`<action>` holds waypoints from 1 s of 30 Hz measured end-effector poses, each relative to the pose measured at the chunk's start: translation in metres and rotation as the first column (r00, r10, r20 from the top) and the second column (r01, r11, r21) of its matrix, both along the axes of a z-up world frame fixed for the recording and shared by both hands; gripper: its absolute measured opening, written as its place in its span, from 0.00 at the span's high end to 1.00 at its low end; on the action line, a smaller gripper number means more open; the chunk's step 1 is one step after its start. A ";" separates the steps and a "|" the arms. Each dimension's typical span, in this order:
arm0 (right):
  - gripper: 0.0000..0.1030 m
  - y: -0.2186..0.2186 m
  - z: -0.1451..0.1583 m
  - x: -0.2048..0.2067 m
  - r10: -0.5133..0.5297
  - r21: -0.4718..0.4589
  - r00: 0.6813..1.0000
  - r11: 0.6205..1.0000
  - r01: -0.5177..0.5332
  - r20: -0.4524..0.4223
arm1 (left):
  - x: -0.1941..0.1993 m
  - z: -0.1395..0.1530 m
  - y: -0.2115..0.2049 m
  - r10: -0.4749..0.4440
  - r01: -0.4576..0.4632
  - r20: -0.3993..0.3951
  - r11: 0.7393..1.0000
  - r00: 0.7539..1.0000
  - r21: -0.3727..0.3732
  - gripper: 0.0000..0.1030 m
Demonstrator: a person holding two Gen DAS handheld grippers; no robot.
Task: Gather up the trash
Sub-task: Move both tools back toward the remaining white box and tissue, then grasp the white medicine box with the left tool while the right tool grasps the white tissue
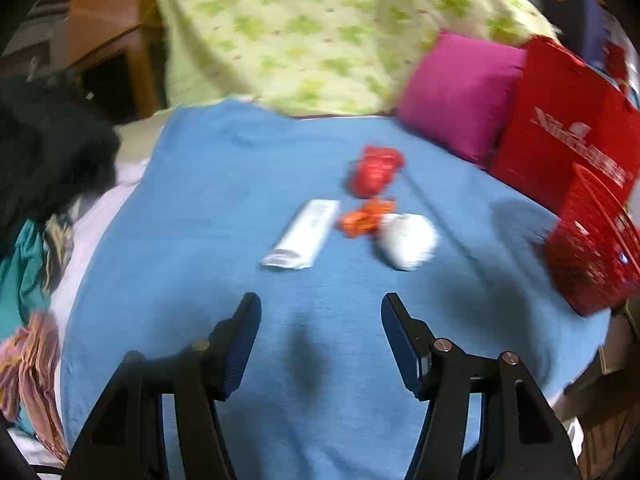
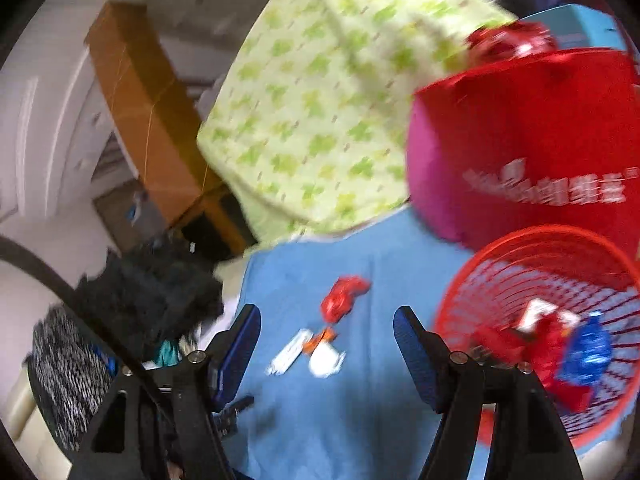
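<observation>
Both tools, left (image 1: 321, 320) and right (image 2: 327, 332), gape empty; red bag's (image 2: 540, 140) white lettering blurs unreadable.

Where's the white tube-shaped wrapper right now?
In the left wrist view the white wrapper lies on the blue blanket, ahead of the open left claw, just left of the orange wrapper.
</observation>
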State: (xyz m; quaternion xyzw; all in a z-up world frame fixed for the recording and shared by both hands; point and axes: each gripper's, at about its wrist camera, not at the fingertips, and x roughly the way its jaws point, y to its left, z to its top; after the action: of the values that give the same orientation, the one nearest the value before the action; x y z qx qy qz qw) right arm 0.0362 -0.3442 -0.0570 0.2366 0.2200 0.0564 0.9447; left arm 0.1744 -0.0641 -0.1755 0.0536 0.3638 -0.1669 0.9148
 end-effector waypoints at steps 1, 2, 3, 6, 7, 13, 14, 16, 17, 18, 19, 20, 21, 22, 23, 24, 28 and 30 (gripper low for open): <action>0.29 0.006 -0.005 0.007 0.013 -0.007 1.000 1.000 -0.013 -0.021 | 0.007 -0.004 0.004 0.011 -0.011 -0.008 1.000 1.000 -0.005 0.39; 0.29 0.016 -0.013 0.021 0.035 -0.009 0.998 0.999 -0.036 -0.053 | 0.015 -0.007 0.006 0.017 -0.018 -0.015 1.000 1.000 -0.012 0.39; 0.29 0.023 -0.020 0.031 0.052 -0.006 0.996 0.999 -0.052 -0.077 | 0.021 -0.011 0.006 0.017 -0.017 -0.023 1.000 1.000 -0.016 0.39; 0.29 0.039 -0.043 0.063 0.088 0.009 0.985 0.996 -0.087 -0.148 | 0.038 -0.024 0.007 0.003 -0.004 -0.049 1.000 0.999 -0.030 0.39; 0.29 0.044 -0.052 0.075 0.099 0.012 0.980 0.995 -0.098 -0.174 | 0.043 -0.029 0.004 -0.005 0.003 -0.053 0.999 0.999 -0.036 0.39; 0.29 0.061 -0.098 0.136 0.140 0.042 0.944 0.990 -0.134 -0.299 | 0.079 -0.043 -0.009 -0.048 0.042 -0.077 0.997 0.996 -0.072 0.39; 0.29 0.065 -0.107 0.148 0.144 0.039 0.936 0.990 -0.139 -0.321 | 0.084 -0.045 -0.011 -0.052 0.046 -0.084 0.996 0.995 -0.077 0.39; 0.29 0.069 -0.121 0.166 0.147 0.030 0.926 0.989 -0.146 -0.349 | 0.095 -0.048 -0.012 -0.053 0.046 -0.091 0.996 0.994 -0.078 0.39; 0.29 0.071 -0.125 0.173 0.147 0.028 0.922 0.989 -0.147 -0.358 | 0.101 -0.051 -0.013 -0.056 0.049 -0.098 0.996 0.994 -0.078 0.39; 0.29 0.073 -0.132 0.182 0.147 0.031 0.917 0.989 -0.146 -0.371 | 0.107 -0.054 -0.015 -0.062 0.054 -0.110 0.995 0.992 -0.079 0.39; 0.29 0.074 -0.139 0.191 0.148 0.038 0.913 0.989 -0.145 -0.380 | 0.112 -0.056 -0.016 -0.064 0.055 -0.117 0.995 0.991 -0.080 0.39; 0.29 0.076 -0.142 0.197 0.148 0.042 0.911 0.989 -0.142 -0.386 | 0.118 -0.058 -0.018 -0.068 0.059 -0.122 0.995 0.990 -0.081 0.39; 0.29 0.078 -0.148 0.206 0.149 0.047 0.907 0.989 -0.142 -0.394 | 0.122 -0.060 -0.020 -0.075 0.065 -0.124 0.994 0.989 -0.083 0.39; 0.29 0.080 -0.150 0.211 0.151 0.048 0.905 0.988 -0.144 -0.398 | 0.127 -0.062 -0.022 -0.089 0.077 -0.133 0.993 0.987 -0.091 0.39; 0.29 0.083 -0.155 0.219 0.153 0.044 0.899 0.988 -0.147 -0.410 | 0.132 -0.064 -0.023 -0.100 0.086 -0.149 0.991 0.984 -0.098 0.39; 0.29 0.085 -0.160 0.225 0.149 0.040 0.893 0.988 -0.146 -0.425 | 0.136 -0.067 -0.024 -0.100 0.084 -0.161 0.991 0.982 -0.100 0.39; 0.56 0.093 -0.184 0.241 0.183 0.079 0.856 0.983 -0.165 -0.484 | 0.150 -0.082 -0.027 -0.103 0.084 -0.224 0.992 0.969 -0.096 0.52; 0.62 0.094 -0.187 0.237 0.175 0.068 0.865 0.984 -0.162 -0.470 | 0.152 -0.083 -0.023 -0.102 0.079 -0.224 0.991 0.969 -0.111 0.59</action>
State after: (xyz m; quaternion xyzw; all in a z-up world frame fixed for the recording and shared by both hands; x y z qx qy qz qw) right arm 0.2728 -0.2502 -0.2437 0.2355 0.4631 0.0818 0.8505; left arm 0.3261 -0.0869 -0.2588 0.0042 0.4553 -0.2318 0.8597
